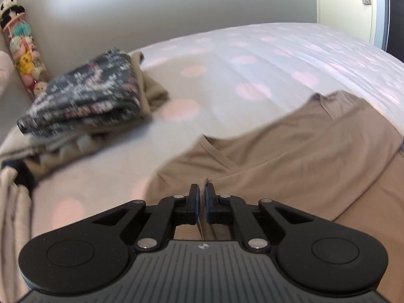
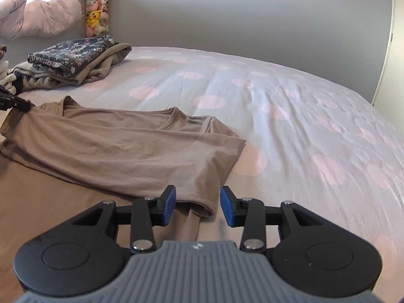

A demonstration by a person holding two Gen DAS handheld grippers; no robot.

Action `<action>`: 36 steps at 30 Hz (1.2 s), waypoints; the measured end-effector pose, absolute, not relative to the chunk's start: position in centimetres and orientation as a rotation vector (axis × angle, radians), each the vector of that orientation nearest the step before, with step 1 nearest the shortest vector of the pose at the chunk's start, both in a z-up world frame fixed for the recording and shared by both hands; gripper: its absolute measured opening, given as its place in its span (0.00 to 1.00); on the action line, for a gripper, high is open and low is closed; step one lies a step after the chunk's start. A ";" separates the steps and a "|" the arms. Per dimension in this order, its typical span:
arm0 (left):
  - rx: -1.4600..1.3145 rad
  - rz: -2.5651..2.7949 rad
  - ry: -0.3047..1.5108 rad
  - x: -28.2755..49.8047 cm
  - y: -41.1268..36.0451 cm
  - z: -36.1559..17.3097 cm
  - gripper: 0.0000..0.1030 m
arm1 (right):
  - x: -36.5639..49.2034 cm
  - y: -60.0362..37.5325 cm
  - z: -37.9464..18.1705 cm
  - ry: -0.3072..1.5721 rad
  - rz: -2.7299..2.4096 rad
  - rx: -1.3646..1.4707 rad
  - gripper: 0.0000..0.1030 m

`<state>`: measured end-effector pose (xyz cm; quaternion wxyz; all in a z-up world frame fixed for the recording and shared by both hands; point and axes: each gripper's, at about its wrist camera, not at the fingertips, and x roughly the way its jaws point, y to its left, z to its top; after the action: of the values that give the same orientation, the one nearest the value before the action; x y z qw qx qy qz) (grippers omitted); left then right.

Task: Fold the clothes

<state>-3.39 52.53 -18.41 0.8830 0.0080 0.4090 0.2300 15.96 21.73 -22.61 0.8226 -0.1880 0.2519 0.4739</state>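
The bed [image 2: 290, 106], with its pink-dotted cover, fills a grey-walled room. A tan shirt [image 2: 121, 146] lies half folded at its near edge; folded clothes [image 2: 68, 55] are stacked at ten o'clock. The left tool [image 1: 202, 198] pinches shirt fabric; the right tool [image 2: 198, 205] stands spread around a folded corner.

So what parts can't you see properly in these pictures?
- Left wrist view: the pile of folded clothes is smeared by motion blur; its pattern is unreadable.
- Right wrist view: the left gripper is cut off by the frame edge.
- Right wrist view: the tan shirt runs under the right gripper, hiding its hem.
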 end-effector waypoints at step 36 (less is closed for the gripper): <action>-0.070 0.569 0.976 -10.6 48.1 -21.2 0.29 | 16.9 21.6 -24.2 0.697 0.942 -0.537 0.13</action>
<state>-10.62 48.05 -21.20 0.8440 -0.0330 0.4623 0.2697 16.87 21.61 -24.17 0.7995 -0.2504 0.3249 0.4389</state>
